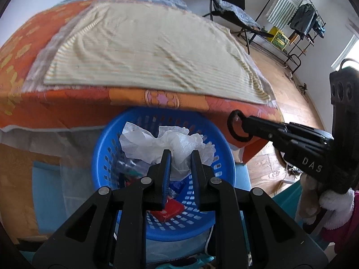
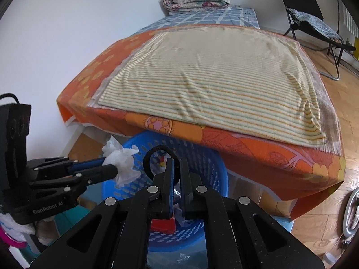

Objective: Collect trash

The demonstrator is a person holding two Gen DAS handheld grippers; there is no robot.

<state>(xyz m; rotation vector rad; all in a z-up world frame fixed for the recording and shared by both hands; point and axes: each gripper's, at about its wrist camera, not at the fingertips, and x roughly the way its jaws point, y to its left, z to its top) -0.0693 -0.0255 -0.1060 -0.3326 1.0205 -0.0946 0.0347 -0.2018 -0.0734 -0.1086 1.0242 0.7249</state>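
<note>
Right, left gripper (image 1: 180, 154) clamps crumpled white tissue (image 1: 179, 143) over the blue basket (image 1: 105, 157); right gripper (image 2: 177, 163) pinches a black ring (image 2: 148, 157) above it. Behind: orange bedspread (image 2: 258, 154), striped blanket (image 2: 213, 85), wood floor (image 1: 298, 109), black chair (image 2: 307, 15).

A crumpled white paper towel (image 1: 179, 148) hangs pinched between the left gripper's (image 1: 180, 154) fingers above a round blue perforated basket (image 1: 107, 139). A black ring (image 2: 160, 157) is clamped in the right gripper (image 2: 177, 163) over the basket's far rim. Inside lie a red packet (image 1: 167, 210) and crumpled wrappers.
</note>
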